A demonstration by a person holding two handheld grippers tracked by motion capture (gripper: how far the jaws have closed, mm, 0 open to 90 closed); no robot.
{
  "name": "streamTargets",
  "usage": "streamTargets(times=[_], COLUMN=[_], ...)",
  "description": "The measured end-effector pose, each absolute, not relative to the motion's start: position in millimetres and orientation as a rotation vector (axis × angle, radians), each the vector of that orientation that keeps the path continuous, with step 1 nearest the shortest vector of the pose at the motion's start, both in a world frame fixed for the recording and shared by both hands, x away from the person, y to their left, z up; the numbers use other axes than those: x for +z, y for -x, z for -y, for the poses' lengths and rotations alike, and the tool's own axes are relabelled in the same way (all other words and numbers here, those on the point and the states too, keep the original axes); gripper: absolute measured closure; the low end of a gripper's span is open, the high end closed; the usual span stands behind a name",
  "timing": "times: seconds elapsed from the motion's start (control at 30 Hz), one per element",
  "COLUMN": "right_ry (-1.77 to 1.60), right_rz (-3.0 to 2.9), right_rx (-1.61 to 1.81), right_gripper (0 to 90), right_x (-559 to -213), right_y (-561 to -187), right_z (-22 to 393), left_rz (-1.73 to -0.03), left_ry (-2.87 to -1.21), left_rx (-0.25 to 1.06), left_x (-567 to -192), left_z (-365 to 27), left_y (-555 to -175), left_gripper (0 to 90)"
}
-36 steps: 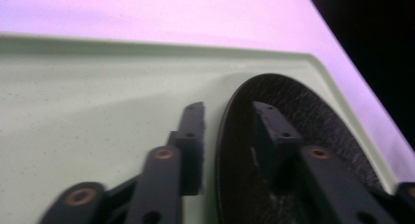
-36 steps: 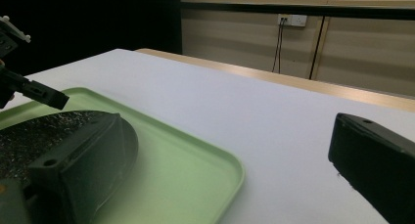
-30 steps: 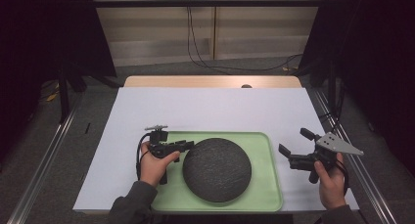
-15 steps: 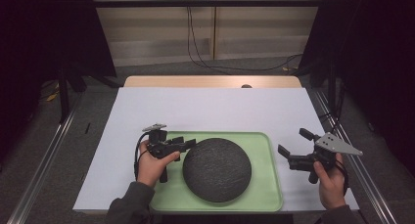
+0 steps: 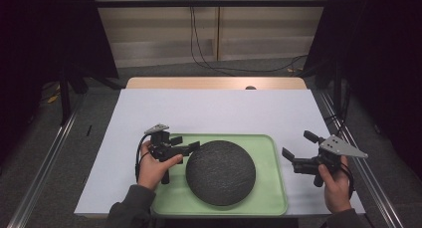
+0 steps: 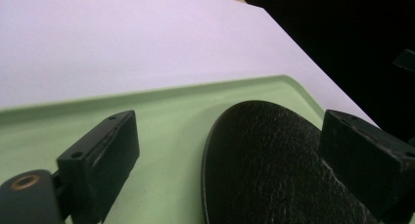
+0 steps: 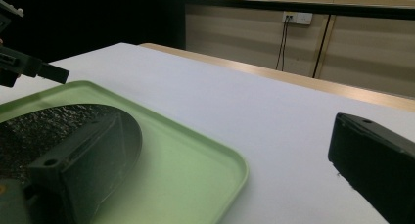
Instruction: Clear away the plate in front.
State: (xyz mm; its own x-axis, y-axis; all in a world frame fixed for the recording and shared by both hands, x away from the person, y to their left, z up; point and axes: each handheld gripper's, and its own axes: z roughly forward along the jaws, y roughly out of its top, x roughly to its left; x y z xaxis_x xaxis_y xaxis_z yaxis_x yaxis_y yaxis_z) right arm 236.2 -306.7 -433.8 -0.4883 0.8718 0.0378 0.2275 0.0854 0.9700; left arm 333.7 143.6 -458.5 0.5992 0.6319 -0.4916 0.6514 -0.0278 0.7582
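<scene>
lab – curtained rig (image 5: 45, 49), covered table (image 5: 214, 111)

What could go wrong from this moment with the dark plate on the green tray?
The left gripper has just been opening its jaws beside the dark plate, whose rim lies between them unpressed; pulling back carelessly could drag the plate. The plate lies off-centre on the green tray, so a nudge might push it against the tray's left rim.

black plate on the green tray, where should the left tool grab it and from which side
Probably the thin rim on the black plate's left edge, nearest the left tool, coming in low from the left over the green tray. The plate is a wide, shallow round, so only its edge fits between the jaws. They have just been opening and now stand apart at that rim, not pressing on it.
</scene>
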Motion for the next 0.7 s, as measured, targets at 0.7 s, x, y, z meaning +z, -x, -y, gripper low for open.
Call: streamTargets(times=[0.7], right_ry=[-1.080], right_rz=[-1.796], right_rx=[1.433], right_gripper=[0.1], right_x=[-434], right_y=[-237], right_z=[307], left_rz=[-0.954], left_ry=[-1.772], left_rx=[0.039], left_x=[-455], left_z=[-162], left_y=[-330], left_gripper=[4.7])
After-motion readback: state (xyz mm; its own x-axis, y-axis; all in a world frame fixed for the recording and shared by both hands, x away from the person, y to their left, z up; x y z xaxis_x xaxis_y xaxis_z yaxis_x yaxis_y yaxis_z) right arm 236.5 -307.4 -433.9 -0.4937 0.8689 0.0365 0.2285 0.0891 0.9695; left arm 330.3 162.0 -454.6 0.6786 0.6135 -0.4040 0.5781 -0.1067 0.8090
